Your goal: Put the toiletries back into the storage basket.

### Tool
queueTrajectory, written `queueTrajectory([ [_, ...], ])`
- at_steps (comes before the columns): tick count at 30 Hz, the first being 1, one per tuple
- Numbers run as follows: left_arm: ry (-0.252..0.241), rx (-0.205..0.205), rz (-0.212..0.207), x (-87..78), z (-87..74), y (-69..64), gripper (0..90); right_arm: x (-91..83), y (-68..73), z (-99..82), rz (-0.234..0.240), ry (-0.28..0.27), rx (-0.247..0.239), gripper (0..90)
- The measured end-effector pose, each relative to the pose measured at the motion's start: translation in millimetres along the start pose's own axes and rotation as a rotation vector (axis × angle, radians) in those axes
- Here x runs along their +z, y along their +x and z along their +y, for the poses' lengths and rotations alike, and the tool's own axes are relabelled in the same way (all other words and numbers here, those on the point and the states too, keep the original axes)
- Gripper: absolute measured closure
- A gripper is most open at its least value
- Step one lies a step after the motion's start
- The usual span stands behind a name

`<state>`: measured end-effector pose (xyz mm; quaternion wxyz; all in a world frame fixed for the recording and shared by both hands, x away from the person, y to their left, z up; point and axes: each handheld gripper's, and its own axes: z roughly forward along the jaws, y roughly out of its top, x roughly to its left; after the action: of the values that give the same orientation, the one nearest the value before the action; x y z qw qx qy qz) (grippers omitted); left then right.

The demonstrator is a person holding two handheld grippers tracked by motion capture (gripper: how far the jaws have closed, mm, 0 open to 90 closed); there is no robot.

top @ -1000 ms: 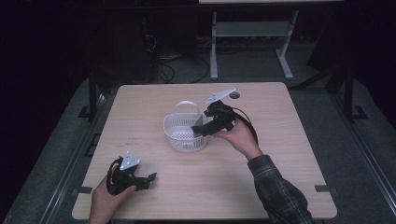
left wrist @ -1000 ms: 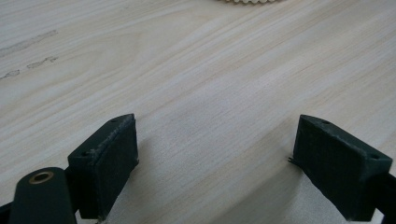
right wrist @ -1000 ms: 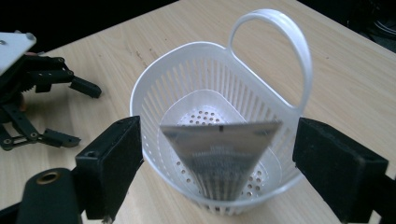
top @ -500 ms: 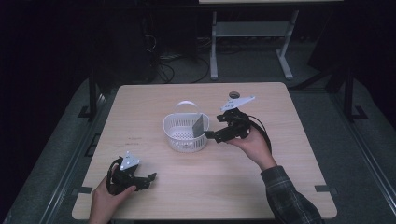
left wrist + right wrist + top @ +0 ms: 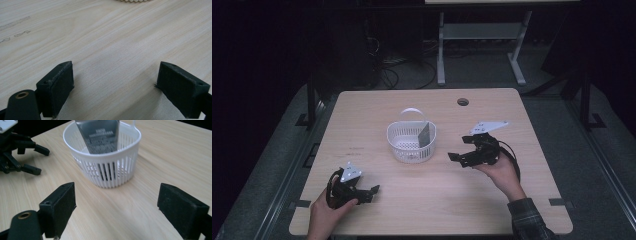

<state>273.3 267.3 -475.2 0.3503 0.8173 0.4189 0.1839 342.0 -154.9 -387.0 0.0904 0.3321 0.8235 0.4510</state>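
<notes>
A white slatted basket [image 5: 411, 142] with a thin handle stands mid-table. A grey packet [image 5: 426, 134] leans upright inside it against the right wall. In the right gripper view the basket [image 5: 107, 167] stands just ahead, with the packet [image 5: 98, 136] poking above its rim. My right gripper [image 5: 458, 160] hovers low to the right of the basket, apart from it, pointing at it. It [image 5: 115, 212] is open and holds nothing. My left gripper [image 5: 372, 194] rests near the front left of the table. It [image 5: 115, 90] is open over bare wood.
The wooden table [image 5: 512, 200] has a small round hole [image 5: 463, 102] at the back right. A white metal frame [image 5: 482, 35] and cables lie on the dark floor beyond. The left gripper [image 5: 17, 152] shows far off in the right gripper view.
My right gripper has drawn back from the basket's rim, moving right, toward the person and lower. The packet stays in the basket. The left hand has kept still.
</notes>
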Motion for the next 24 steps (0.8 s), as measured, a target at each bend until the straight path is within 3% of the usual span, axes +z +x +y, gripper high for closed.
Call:
queueTrajectory([
  [16, 0.001, 0.001, -0.001, 0.0, -0.1, 0.0, 12.8, -30.5, -5.3, -57.3, -0.062, 0.050, 0.065, 14.5],
  [24, 0.001, 0.001, -0.001, -0.2, -0.3, -0.2, 12.8, -36.4, -7.0, -83.1, -0.101, 0.090, 0.093, 14.0],
])
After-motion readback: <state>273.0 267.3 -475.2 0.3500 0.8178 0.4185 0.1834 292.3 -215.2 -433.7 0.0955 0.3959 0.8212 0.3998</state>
